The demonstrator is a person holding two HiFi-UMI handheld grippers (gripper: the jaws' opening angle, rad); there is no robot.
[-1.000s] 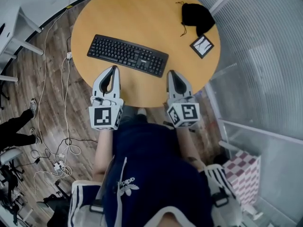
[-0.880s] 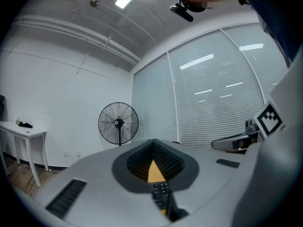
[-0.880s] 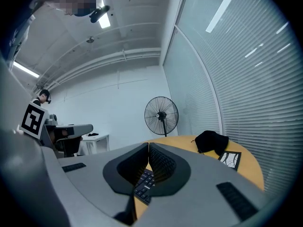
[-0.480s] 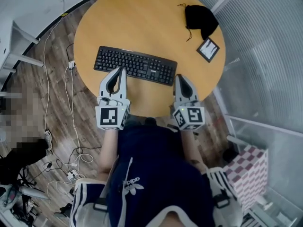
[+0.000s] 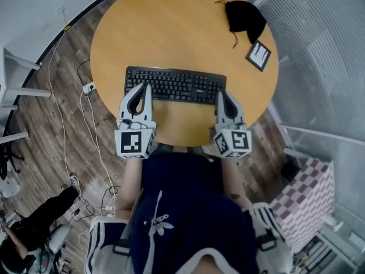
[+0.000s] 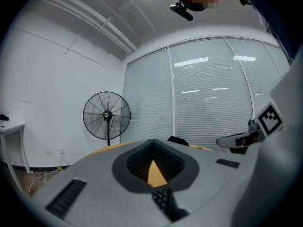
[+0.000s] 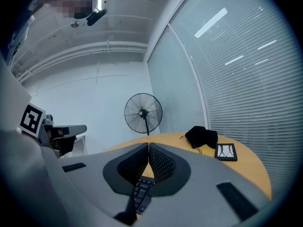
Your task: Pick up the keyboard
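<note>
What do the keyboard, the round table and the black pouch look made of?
Keyboard: black plastic, matte, moulded keys.
Table: likely wood-look laminate, smooth even tan with a faint sheen.
Pouch: soft black fabric, slumped, with a drawstring.

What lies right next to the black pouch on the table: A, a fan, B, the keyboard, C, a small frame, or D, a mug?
C: the frame lies just beside the pouch at the table's far right, while the keyboard sits well apart, nearer the person.
</note>
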